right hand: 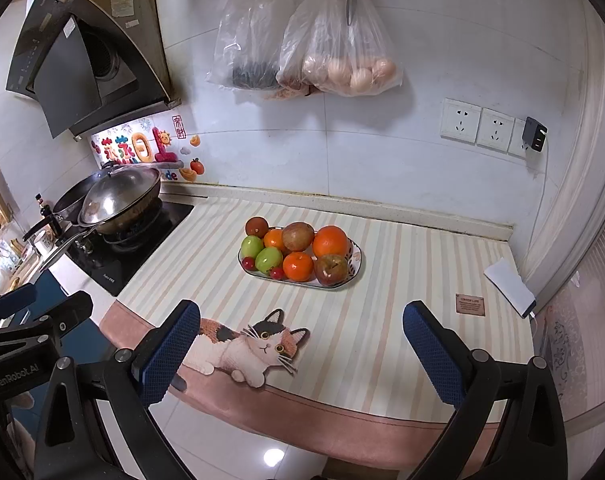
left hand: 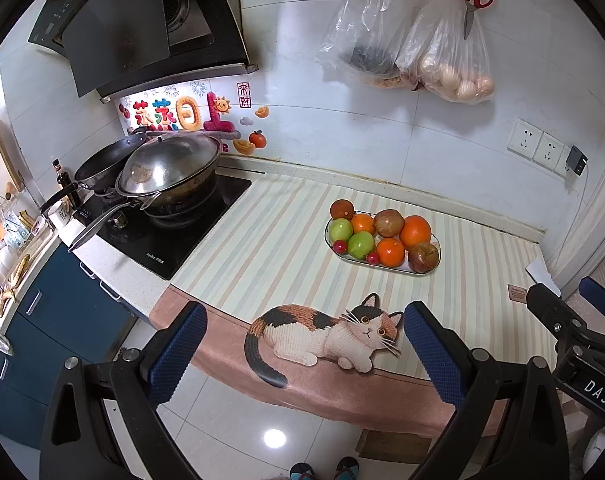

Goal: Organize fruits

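Right wrist view: plate point(right hand: 354, 258) of fruit dead ahead, slightly left of centre, well apart from right gripper point(right hand: 300, 354); fingers spread wide, holding nothing. Left gripper point(left hand: 304, 356) also agape, empty; plate point(left hand: 436, 240) ahead-right. Right looks marginally nearer. Plate long axis left-right, sits mid-counter on striped mat point(right hand: 402, 300). Piled full: oranges, green and brownish fruit, small red ones.

The counter point(right hand: 382, 200) wears a striped cat-print mat point(right hand: 382, 300) — on it a fruit-filled oval plate point(right hand: 356, 266) and a white card point(right hand: 508, 286).
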`<control>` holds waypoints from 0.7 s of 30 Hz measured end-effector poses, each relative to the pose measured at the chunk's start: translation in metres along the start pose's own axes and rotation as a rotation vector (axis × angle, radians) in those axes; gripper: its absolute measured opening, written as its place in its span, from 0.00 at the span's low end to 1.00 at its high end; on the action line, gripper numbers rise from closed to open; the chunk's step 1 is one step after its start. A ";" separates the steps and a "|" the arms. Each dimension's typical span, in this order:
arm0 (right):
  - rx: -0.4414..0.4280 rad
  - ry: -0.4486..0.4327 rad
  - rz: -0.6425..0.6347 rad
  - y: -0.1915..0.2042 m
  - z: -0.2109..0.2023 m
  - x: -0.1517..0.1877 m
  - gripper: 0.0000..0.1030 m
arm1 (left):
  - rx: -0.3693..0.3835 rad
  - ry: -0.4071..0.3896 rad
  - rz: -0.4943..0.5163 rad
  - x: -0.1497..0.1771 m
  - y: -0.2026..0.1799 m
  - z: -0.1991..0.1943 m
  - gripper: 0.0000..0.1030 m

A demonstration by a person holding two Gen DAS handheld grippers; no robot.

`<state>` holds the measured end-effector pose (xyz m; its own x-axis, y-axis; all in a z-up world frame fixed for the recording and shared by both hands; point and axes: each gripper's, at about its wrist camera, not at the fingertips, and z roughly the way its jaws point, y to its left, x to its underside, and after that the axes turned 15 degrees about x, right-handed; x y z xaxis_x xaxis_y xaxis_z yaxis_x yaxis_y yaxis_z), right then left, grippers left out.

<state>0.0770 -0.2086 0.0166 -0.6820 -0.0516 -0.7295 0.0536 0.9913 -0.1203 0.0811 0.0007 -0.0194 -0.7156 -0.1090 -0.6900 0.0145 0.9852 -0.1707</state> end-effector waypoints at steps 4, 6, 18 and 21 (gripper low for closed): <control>0.000 0.001 0.006 0.003 0.000 0.001 1.00 | 0.000 0.002 -0.003 0.000 0.000 -0.001 0.98; -0.001 0.001 0.008 0.003 0.000 0.001 1.00 | -0.003 0.000 -0.002 0.001 0.000 -0.001 0.98; -0.004 -0.003 0.018 0.005 -0.004 0.002 1.00 | 0.000 0.002 -0.002 0.000 0.000 0.000 0.98; -0.004 -0.003 0.018 0.004 -0.004 0.002 1.00 | 0.001 0.003 0.000 0.000 0.000 0.000 0.98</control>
<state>0.0734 -0.2042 0.0172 -0.6787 -0.0344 -0.7336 0.0628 0.9925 -0.1046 0.0810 0.0009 -0.0196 -0.7179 -0.1087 -0.6876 0.0151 0.9851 -0.1715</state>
